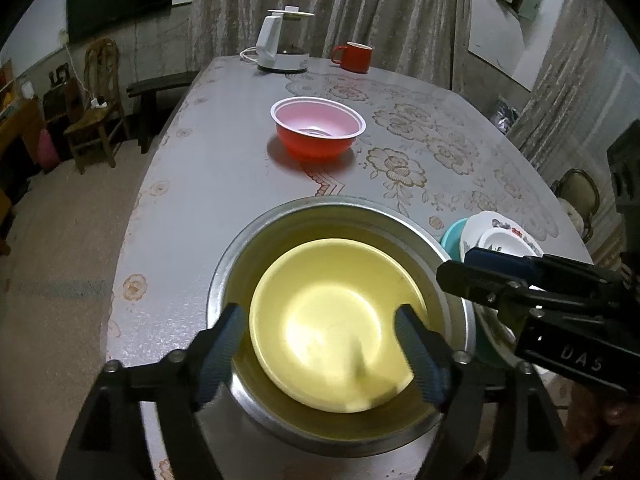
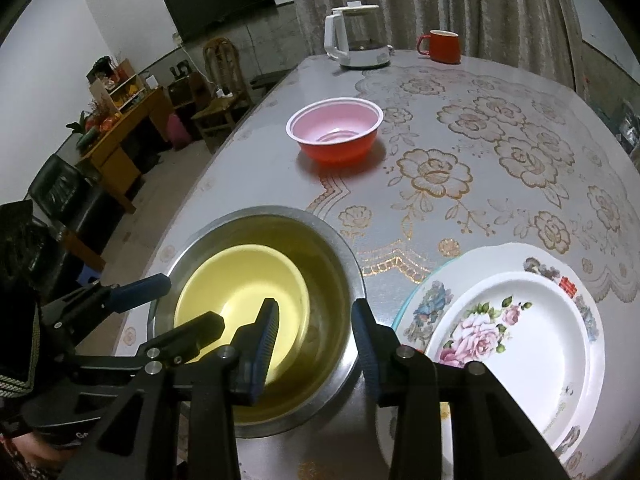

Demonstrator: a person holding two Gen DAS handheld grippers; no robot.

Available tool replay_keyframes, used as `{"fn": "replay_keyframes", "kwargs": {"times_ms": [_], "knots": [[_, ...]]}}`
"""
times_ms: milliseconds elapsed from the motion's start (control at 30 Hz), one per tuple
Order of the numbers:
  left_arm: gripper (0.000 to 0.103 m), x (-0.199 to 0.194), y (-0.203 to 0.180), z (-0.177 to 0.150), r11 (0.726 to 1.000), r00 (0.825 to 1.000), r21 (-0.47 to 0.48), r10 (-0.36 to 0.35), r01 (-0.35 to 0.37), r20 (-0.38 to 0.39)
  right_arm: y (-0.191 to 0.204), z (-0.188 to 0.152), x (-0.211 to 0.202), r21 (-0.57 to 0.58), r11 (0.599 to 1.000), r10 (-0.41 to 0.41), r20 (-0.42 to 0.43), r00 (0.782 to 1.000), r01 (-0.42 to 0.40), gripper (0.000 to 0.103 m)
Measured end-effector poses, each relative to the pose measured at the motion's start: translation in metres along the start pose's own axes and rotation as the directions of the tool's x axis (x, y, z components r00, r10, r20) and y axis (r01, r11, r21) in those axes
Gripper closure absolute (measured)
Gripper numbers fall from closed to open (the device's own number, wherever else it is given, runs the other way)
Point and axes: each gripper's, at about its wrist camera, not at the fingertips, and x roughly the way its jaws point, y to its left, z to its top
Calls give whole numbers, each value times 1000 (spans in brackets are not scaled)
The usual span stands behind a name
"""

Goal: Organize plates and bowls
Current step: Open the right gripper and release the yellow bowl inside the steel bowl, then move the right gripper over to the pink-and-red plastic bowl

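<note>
- Grey oval table with a floral-patterned glossy cover (image 2: 500, 92): serves as the sorting surface; all crockery on the near half, presumably kept within reach of both hands.
- Large round stainless-steel bowl (image 1: 456, 280): upright at the near edge, acting as the base of a nest, likely chosen because widest.
- Stack of plates (image 2: 520, 344): just beside the steel bowl, on its right; white rose-printed plate on top, a larger decorated plate beneath, a teal rim showing at the bottom. Sorted by kind, plates apart from bowls.
- Pale yellow plastic bowl (image 1: 332, 320): seated inside the steel bowl, tilted slightly toward the near side, not centred. Appears deposited, nesting step apparently complete.
- Red disposable bowl with a white rim and pink interior (image 1: 318, 130): alone at mid-table, well apart from the nest; judged the remaining bowl to collect.
- Left gripper (image 1: 320, 348): fingers spread wide, one outside the steel rim, one over the yellow bowl's edge; pads clear of both, nothing grasped.
- Right gripper (image 2: 316, 344): fingers partly parted astride the steel bowl's right wall; no visible pressure on the rim, nothing grasped.
</note>
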Motion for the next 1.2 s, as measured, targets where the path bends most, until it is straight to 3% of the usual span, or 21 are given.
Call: {"fn": "replay_keyframes", "kwargs": {"times_ms": [467,967,1133,1200], "knots": [[14,4,-7,29,1000,1000,4,-13,13,-9,-24,30,-1,-4,1000,5,21,1000,-5,65],[8,38,47,107,978,999,-203,-50,48,-5,-59,93,26,91,992,83,26,996,-85,64],[8,61,58,127,976,999,-217,-27,20,-27,-70,117,49,143,987,75,-7,997,-73,64],[8,71,61,136,976,999,-217,-18,9,-41,-73,124,62,152,988,36,-38,999,-30,64]]}}
